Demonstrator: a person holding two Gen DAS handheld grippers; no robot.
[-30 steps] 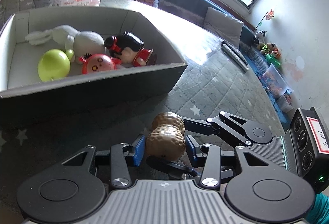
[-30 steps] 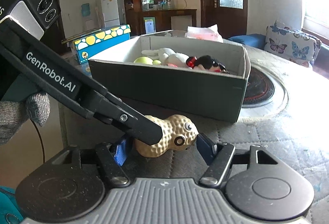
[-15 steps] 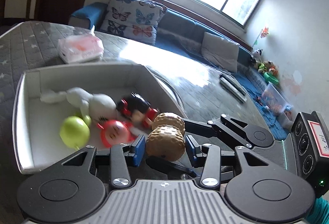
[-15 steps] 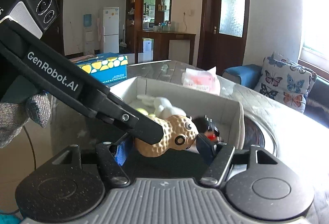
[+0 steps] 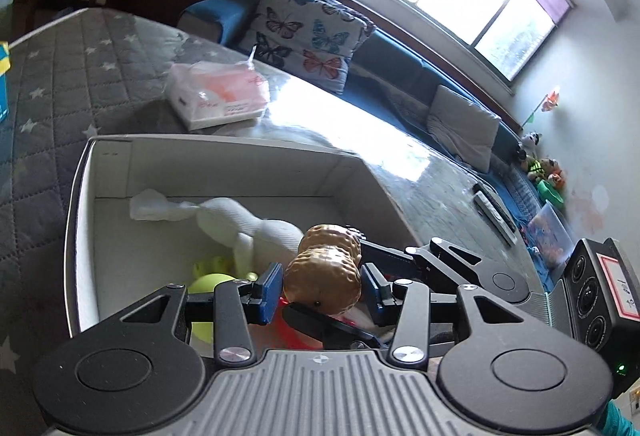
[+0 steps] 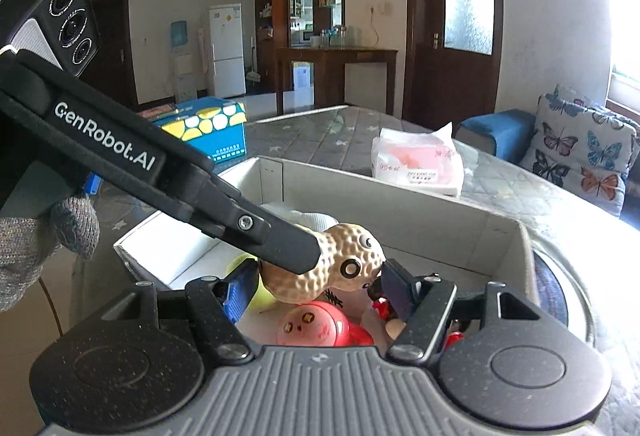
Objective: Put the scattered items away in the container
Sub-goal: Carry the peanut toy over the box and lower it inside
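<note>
We carry the peanut toy [image 5: 326, 268] with both tools at once: the left gripper [image 5: 320, 286] clenches its narrow waist, and the right gripper [image 6: 320, 286] clamps it end to end. A second ago the toy hung low over the quilted table in front of the box's near wall; now it is held above the open grey box [image 6: 404, 202], over the red round toy [image 6: 316, 326] and the white plush rabbit [image 5: 240, 222]. We judge that only lowering and letting go remain for this item

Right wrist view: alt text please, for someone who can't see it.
Both grippers, the right gripper and the left gripper, grip a peanut toy above an open grey box holding a pink round toy and other toys.
</note>
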